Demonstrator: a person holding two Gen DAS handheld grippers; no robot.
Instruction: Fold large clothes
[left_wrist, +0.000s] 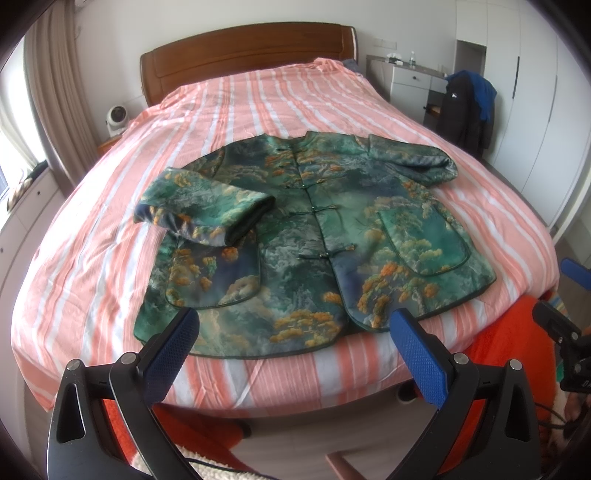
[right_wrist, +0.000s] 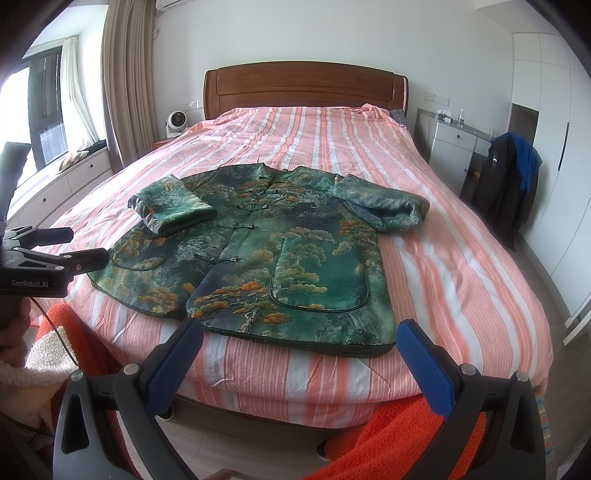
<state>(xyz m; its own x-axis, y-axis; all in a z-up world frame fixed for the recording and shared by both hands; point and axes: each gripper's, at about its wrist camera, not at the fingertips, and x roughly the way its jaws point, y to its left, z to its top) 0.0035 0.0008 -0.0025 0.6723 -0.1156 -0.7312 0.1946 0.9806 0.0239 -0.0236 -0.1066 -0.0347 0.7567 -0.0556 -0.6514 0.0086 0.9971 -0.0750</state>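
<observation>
A green jacket (left_wrist: 314, 236) (right_wrist: 258, 254) with an orange tree print lies front up on the striped bed, buttoned down the middle. Its left sleeve (left_wrist: 207, 206) (right_wrist: 173, 206) is folded in over the chest; its right sleeve (left_wrist: 413, 158) (right_wrist: 384, 206) lies bent beside the shoulder. My left gripper (left_wrist: 291, 332) hovers open over the bed's near edge, just short of the hem, with nothing between its blue pads. My right gripper (right_wrist: 299, 343) is open too, at the hem's right part, and holds nothing. The left gripper (right_wrist: 88, 247) also shows at the left of the right wrist view.
The bed carries a pink and white striped cover (left_wrist: 258, 110) (right_wrist: 461, 266) and a wooden headboard (right_wrist: 306, 88). A white dresser (right_wrist: 454, 147) and a chair hung with dark clothes (right_wrist: 513, 177) stand to the right. A small fan (right_wrist: 175, 123) sits left. Orange fabric (right_wrist: 399, 435) lies below me.
</observation>
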